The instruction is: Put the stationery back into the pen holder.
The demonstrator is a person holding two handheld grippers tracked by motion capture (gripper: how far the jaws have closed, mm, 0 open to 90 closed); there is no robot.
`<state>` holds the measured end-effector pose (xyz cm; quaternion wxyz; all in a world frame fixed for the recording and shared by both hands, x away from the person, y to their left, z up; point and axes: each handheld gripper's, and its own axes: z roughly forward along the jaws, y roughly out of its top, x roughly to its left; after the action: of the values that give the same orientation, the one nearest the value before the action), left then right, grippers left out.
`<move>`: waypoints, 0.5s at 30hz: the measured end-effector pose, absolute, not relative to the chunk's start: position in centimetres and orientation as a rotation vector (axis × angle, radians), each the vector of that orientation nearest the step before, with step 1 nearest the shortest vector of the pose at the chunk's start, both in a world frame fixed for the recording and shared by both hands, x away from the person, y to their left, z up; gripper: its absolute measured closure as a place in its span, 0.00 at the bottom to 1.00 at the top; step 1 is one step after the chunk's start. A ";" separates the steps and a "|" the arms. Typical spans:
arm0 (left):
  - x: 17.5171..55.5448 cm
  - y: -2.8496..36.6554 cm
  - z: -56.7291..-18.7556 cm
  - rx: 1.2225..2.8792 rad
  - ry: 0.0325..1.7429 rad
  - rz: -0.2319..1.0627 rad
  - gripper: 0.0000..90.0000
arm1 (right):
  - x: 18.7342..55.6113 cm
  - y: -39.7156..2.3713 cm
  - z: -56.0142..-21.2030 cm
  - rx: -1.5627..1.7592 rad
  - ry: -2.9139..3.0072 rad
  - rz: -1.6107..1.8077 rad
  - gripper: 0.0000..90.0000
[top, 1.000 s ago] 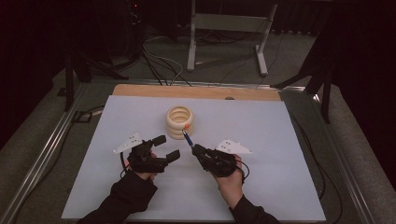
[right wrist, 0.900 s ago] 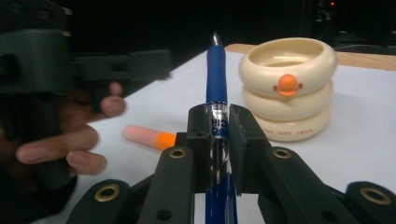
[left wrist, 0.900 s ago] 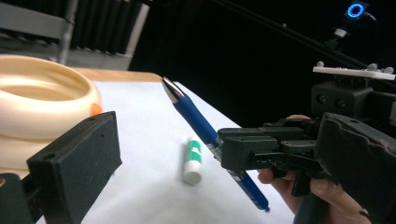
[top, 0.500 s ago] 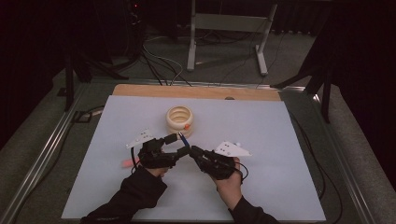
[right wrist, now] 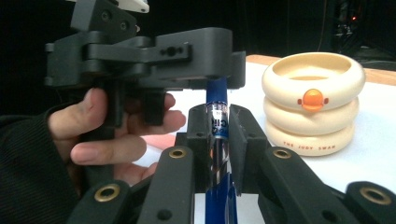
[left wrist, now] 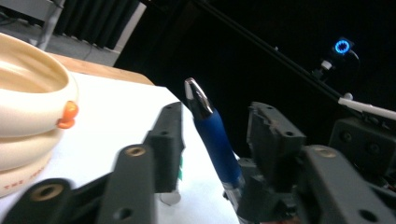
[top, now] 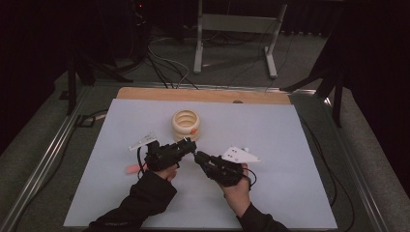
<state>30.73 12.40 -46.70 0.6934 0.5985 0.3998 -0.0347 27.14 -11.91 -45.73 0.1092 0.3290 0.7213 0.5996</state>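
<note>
Two grippers meet over the near middle of the white table (top: pixel 290 145), tips almost touching, just in front of the cream ring stack (top: pixel 186 124).

I hold one gripper in each hand. Right gripper (top: pixel 199 156) is clamped on a blue pen (right wrist: pixel 218 122); in its own view the pads sit tight on both sides of the barrel, and the pen runs straight up between them. Pen points toward my left gripper (top: pixel 189 144).

Left gripper's jaws have just been closing. In the left gripper view the pen's upper end with its chrome tip (left wrist: pixel 197 97) stands between them, tilted, with a visible gap to each pad. In the right gripper view the pen's top goes up under the left gripper's jaw; contact there I can't tell. So left is part open around the pen, not gripping it.

Stack is three cream rings with a small orange knob (right wrist: pixel 311 98) on the front, standing upright, well clear of both grippers.
</note>
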 end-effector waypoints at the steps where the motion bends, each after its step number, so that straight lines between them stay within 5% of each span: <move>1: 30.8 12.5 -46.7 1.335 0.895 -0.078 0.72 | 27.1 -11.9 -45.8 0.969 2.123 1.765 0.88; 6: 30.7 12.5 -46.8 1.311 0.876 -0.103 0.85 | 27.1 -11.8 -45.7 0.955 2.131 1.754 0.88; 15: 30.4 12.1 -46.1 1.340 0.813 -0.079 0.90 | 27.1 -11.5 -45.7 0.929 2.157 1.727 0.86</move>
<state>30.37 12.15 -46.14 0.7076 0.6033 0.3662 -0.0355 27.08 -11.52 -45.68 0.1129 0.3167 0.7351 0.5887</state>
